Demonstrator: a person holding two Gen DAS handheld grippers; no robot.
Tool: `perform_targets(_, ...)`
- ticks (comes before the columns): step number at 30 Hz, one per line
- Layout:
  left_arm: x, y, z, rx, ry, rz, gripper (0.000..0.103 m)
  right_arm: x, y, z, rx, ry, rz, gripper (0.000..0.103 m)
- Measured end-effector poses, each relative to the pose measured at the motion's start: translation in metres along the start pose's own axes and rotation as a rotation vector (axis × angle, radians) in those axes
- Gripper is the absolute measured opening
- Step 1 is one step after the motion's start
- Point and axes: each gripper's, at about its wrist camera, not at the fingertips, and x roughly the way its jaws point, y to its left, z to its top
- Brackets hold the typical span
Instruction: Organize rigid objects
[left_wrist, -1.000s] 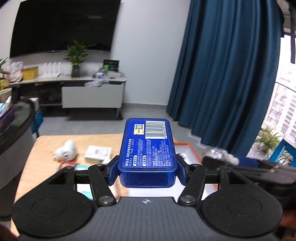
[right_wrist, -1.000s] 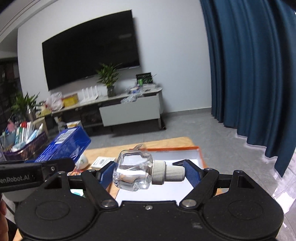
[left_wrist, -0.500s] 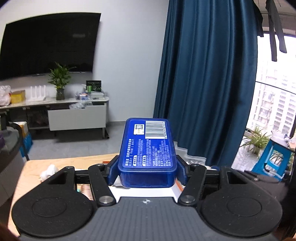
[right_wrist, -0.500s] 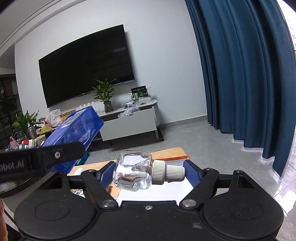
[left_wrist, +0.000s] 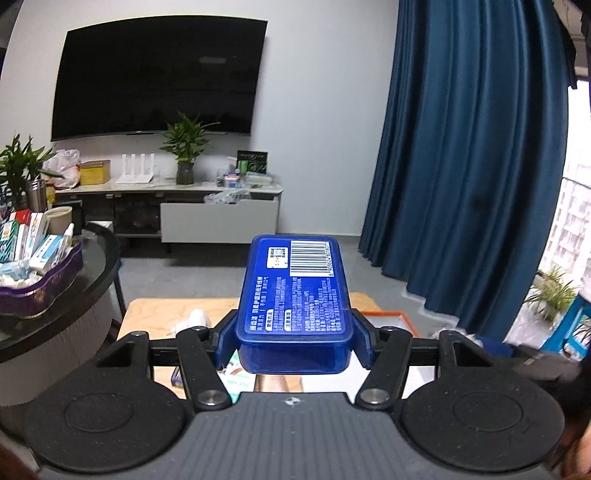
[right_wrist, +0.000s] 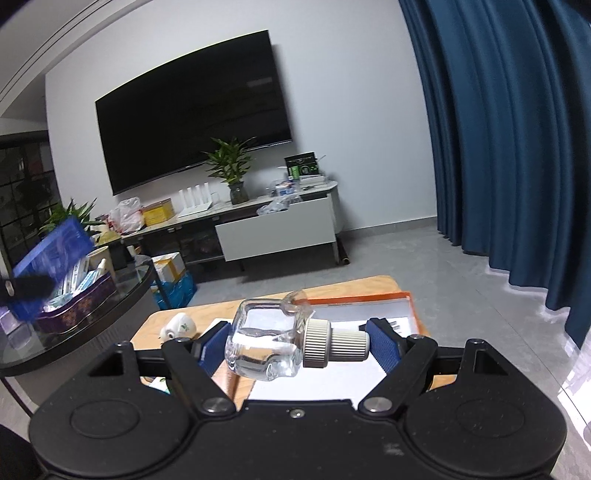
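My left gripper (left_wrist: 293, 341) is shut on a blue plastic box (left_wrist: 293, 295) with a barcode label, held flat above the wooden table (left_wrist: 155, 314). My right gripper (right_wrist: 295, 345) is shut on a clear glass bottle (right_wrist: 267, 341) with a beige cap (right_wrist: 334, 343), held sideways above the white tray with an orange rim (right_wrist: 410, 301). The blue box also shows at the far left of the right wrist view (right_wrist: 51, 254), over the round glass table.
A purple tin (left_wrist: 44, 284) full of small boxes sits on a round dark glass table (left_wrist: 74, 306) at the left. A white plug-like object (right_wrist: 179, 325) and flat packets lie on the wooden table. A TV stand, plants and blue curtains stand behind.
Both grippers have swung left, bringing the round table and purple tin into view. The left gripper with the blue box has moved further left, toward the tin. Both grips are unchanged.
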Motion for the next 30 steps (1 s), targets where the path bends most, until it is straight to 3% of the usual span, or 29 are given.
perform_targets(7,-0.009,-0.03,0.028,0.052,-0.049,-0.169,0.062,-0.009,-0.009,0.008,0.016,-0.03,-0.016,0.094)
perform_targets(10,-0.007,-0.046,0.036,0.096,-0.098,-0.185,0.062,-0.013,-0.016,0.009,0.027,-0.044,-0.025,0.094)
perform_targets(13,0.01,-0.056,0.038,0.085,-0.089,-0.214,0.062,-0.013,-0.023,0.012,0.036,-0.048,-0.032,0.094)
perform_targets(25,0.065,-0.083,0.022,0.014,-0.052,-0.216,0.062,-0.003,-0.038,0.046,-0.026,-0.076,-0.076,0.094)
perform_targets(30,0.095,-0.08,-0.005,-0.022,0.052,-0.169,0.062,0.014,-0.048,0.046,-0.033,-0.041,-0.083,0.094)
